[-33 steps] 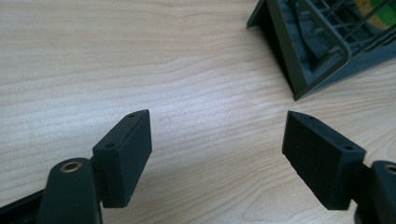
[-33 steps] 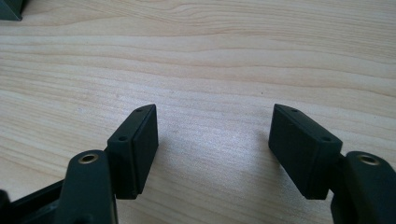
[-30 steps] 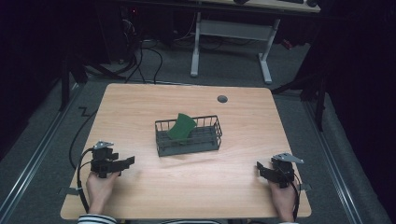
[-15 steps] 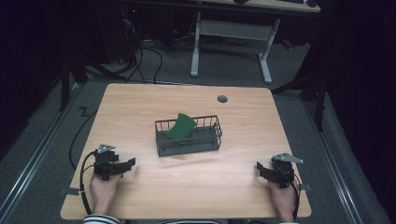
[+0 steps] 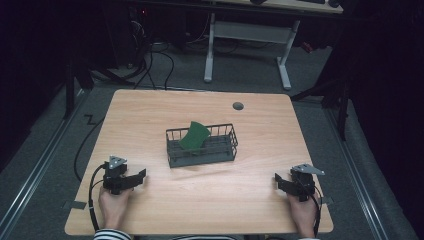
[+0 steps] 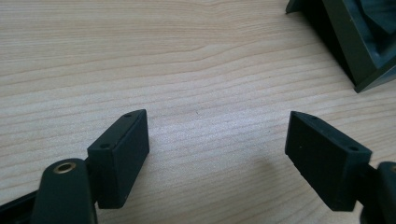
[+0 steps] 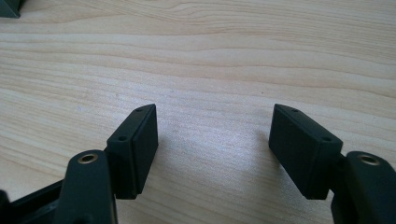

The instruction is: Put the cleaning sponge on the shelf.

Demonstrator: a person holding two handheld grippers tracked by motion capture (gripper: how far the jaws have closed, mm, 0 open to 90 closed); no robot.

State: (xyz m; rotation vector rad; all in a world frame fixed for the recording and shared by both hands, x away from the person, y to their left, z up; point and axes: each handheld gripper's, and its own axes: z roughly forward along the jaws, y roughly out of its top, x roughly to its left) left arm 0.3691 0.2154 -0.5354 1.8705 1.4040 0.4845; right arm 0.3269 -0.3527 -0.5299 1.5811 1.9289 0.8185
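Note:
A dark wire basket [image 5: 202, 158] stands at the middle of the wooden table [image 5: 150, 110], and a green curved piece [image 5: 194, 136] leans inside it, poking above the rim. My left gripper [image 5: 138, 178] rests near the front left and points toward the basket. Its jaws stand open over bare wood [image 6: 218, 116], and a corner of the basket [image 6: 355, 51] shows at the top right of the left gripper view. My right gripper [image 5: 278, 182] lies at the front right, open with nothing between its jaws [image 7: 213, 112].
A small round grommet [image 5: 238, 106] sits in the table's far right part. Cables [image 5: 92, 200] trail from the left gripper over the front left edge. Behind the table stand a white desk frame [image 5: 250, 35] and floor cables.
The left gripper has shifted slightly right and toward the front edge. The right gripper and the basket have stayed where they were.

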